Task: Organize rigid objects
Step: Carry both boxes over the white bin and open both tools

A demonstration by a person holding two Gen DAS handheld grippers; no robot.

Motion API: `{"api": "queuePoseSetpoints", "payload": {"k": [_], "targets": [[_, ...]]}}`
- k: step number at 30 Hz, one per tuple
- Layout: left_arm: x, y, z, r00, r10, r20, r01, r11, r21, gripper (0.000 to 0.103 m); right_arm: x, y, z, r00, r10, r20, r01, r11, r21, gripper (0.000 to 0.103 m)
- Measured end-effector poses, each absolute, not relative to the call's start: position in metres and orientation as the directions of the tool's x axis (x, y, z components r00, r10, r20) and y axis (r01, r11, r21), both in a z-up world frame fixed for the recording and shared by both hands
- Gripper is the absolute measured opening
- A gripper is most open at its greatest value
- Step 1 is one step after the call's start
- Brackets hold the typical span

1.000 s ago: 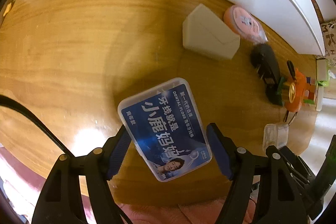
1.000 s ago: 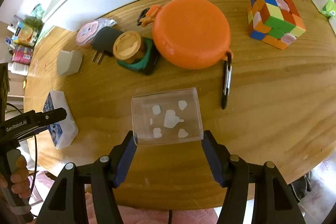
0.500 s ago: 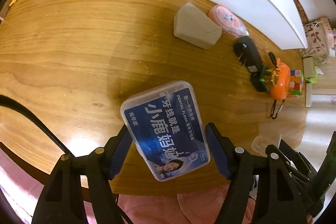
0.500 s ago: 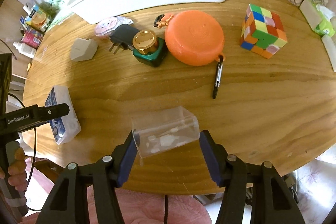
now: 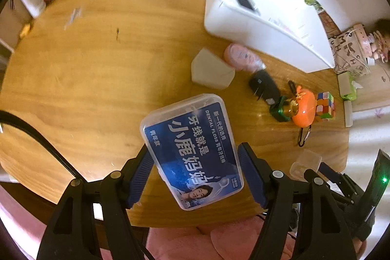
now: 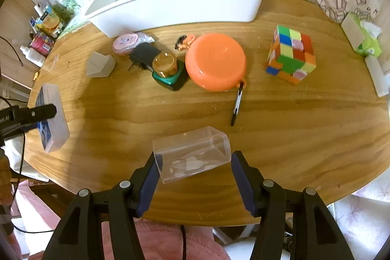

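A clear-lidded dental floss box (image 5: 190, 150) with a blue label hangs above the wooden table (image 5: 97, 79), and my left gripper (image 5: 195, 157) is shut on its long sides. My right gripper (image 6: 195, 158) is shut on a small clear plastic box (image 6: 192, 152), which is tilted and held off the table, with white bits inside. The right wrist view also shows the floss box (image 6: 52, 118) at the far left. The clear box (image 5: 306, 161) appears at the lower right of the left wrist view.
A large white bin (image 6: 175, 4) stands at the table's back. In front of it lie a white wedge (image 6: 100, 63), a pink round case (image 6: 125, 42), a black plug (image 6: 142, 55), a green gold-capped bottle (image 6: 165, 67), an orange round case (image 6: 215, 61) with a carabiner (image 6: 237, 104), and a colour cube (image 6: 291, 55).
Both grippers rose with their boxes, so the table looks farther away. The clear box left the table and tipped forward. The floss box stayed gripped.
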State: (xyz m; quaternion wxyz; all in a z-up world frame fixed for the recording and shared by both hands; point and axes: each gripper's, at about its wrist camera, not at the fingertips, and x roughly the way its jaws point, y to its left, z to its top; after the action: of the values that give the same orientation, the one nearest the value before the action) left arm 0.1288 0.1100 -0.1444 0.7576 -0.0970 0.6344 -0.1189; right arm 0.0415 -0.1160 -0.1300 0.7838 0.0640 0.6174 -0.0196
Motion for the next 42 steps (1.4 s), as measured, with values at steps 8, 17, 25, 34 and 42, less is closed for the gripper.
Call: {"api": "queuePoseSetpoints", "payload": {"k": [8, 17, 25, 34, 42], "targets": [[0.146, 0.101, -0.108, 0.251, -0.31, -0.917, 0.118, 0.95, -0.289, 0.073, 0.053, -0.114, -0.107, 0.279, 0.046, -0.959, 0.079, 0.994, 0.071, 0.059], [0.171, 0.083, -0.072, 0.331, -0.317, -0.889, 0.19, 0.945, -0.266, 0.073, 0.081, -0.118, -0.073, 0.358, 0.038, -0.933, 0.063, 0.996, 0.065, 0.059], [0.202, 0.065, -0.053, 0.35, -0.344, -0.871, 0.242, 0.932, -0.271, 0.073, 0.118, -0.124, -0.051, 0.417, 0.027, -0.908, 0.045, 0.998, 0.05, 0.059], [0.24, 0.039, -0.042, 0.377, -0.367, -0.85, 0.283, 0.92, -0.272, 0.073, 0.159, -0.132, -0.04, 0.493, -0.003, -0.87, 0.045, 0.999, 0.022, 0.059], [0.272, 0.019, -0.056, 0.397, -0.437, -0.807, 0.308, 0.892, -0.331, 0.073, 0.185, -0.131, -0.045, 0.579, 0.029, -0.815, 0.029, 0.998, 0.056, 0.059]]}}
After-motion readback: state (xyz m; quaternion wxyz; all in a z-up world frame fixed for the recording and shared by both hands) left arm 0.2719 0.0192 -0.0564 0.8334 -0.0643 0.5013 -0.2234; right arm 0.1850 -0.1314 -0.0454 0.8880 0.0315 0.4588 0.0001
